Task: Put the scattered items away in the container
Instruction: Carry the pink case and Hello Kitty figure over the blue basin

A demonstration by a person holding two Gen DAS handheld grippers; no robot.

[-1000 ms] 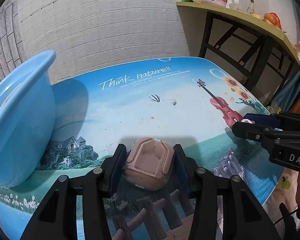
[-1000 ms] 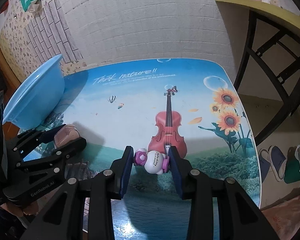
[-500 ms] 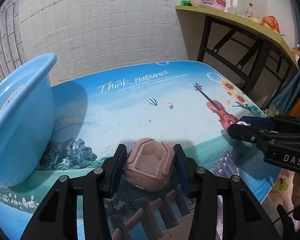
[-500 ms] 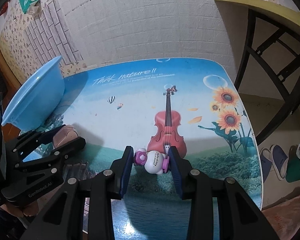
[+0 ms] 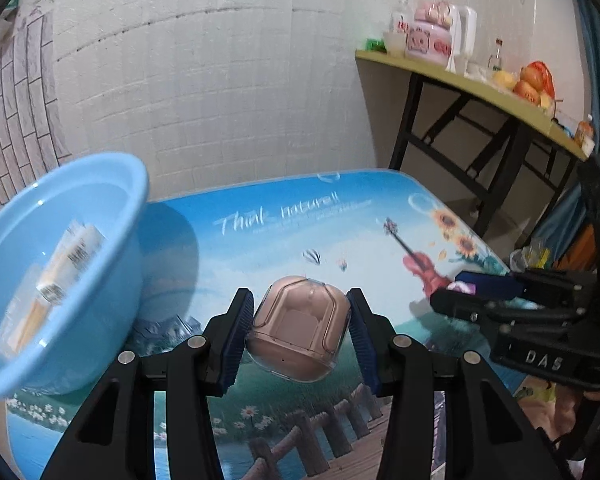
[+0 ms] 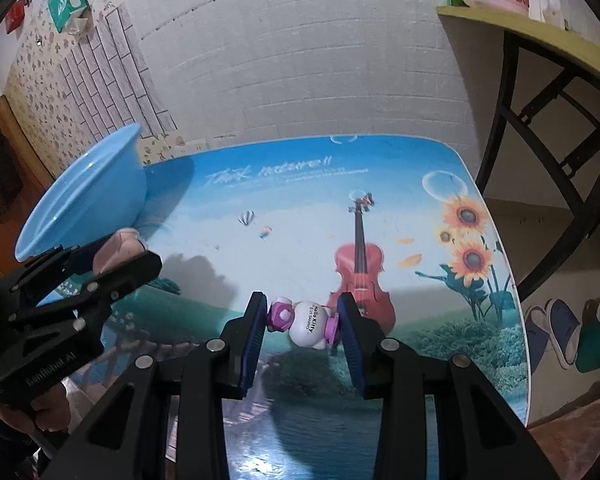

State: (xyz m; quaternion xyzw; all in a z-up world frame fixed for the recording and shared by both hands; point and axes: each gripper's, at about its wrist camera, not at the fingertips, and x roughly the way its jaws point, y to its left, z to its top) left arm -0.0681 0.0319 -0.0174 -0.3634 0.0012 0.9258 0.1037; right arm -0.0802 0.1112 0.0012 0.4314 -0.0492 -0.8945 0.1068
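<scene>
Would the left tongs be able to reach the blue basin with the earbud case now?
Probably yes: the left tongs hold the earbud case right beside the blue basin, nothing between them.

Yellow shelf [image 5: 480,88] holding pink kettle [image 5: 432,36]; slippers [image 6: 556,332] on floor.

Pink earbud case [image 5: 298,328], white-purple Hello Kitty figure [image 6: 306,322], light blue basin [image 5: 60,276], counter [image 6: 300,200] with violin-sunflower print, black tools with blue pads [image 6: 252,334]

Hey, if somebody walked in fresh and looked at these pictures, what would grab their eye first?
Probably the pink earbud case gripped in the left gripper, held above the picture-printed table. Next, the Hello Kitty figure clamped in the right gripper, and the big blue basin at the table's left, a box already inside.
</scene>
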